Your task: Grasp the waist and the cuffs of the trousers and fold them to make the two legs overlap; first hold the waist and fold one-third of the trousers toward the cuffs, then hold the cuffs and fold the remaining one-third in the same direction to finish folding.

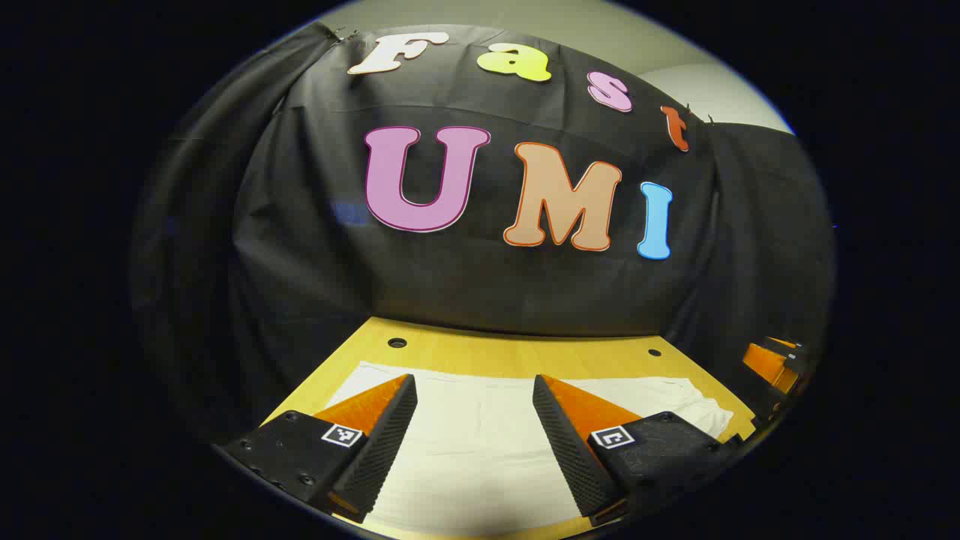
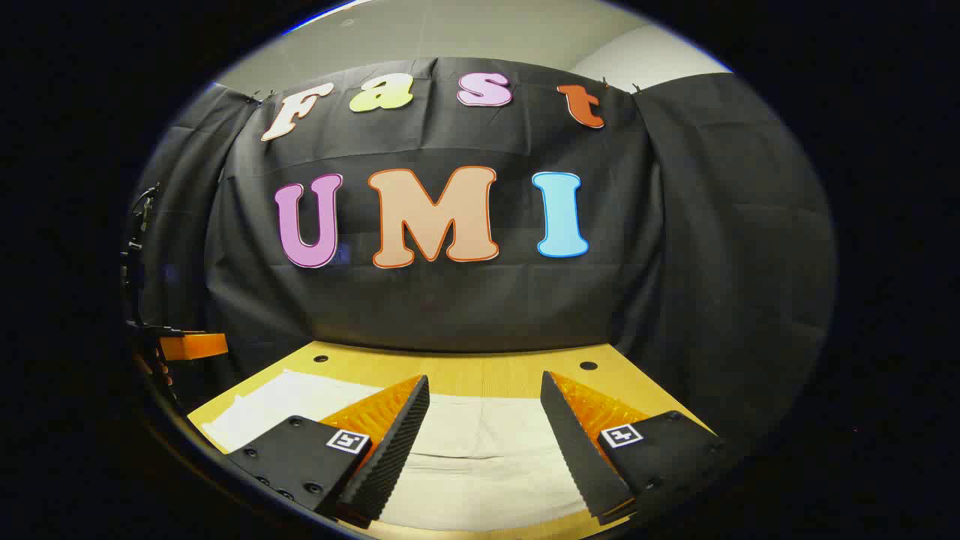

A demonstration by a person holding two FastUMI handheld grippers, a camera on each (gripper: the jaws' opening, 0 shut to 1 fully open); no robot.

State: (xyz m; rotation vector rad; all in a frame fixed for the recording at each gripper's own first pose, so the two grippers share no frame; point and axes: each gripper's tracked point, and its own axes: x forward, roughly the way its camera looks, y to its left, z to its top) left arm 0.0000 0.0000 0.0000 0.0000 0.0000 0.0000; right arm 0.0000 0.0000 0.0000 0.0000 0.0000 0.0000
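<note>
1. Behind the far edge of the wooden surface (image 1: 517, 352) hangs the black cloth wall (image 1: 487, 285), and above it a pale ceiling is seen.
2. Near the far edge, the surface has two small dark holes (image 1: 397, 343).
3. White trousers (image 1: 480, 442) lie flat on the surface, spread from side to side, with wrinkled cloth toward its right edge in the left gripper view.
4. Left tool (image 1: 475, 390) is above the trousers, its fingers wide apart and holding nothing.
5. Right tool (image 2: 485, 386) is also above the trousers (image 2: 472, 465), fingers wide apart and holding nothing.
</note>
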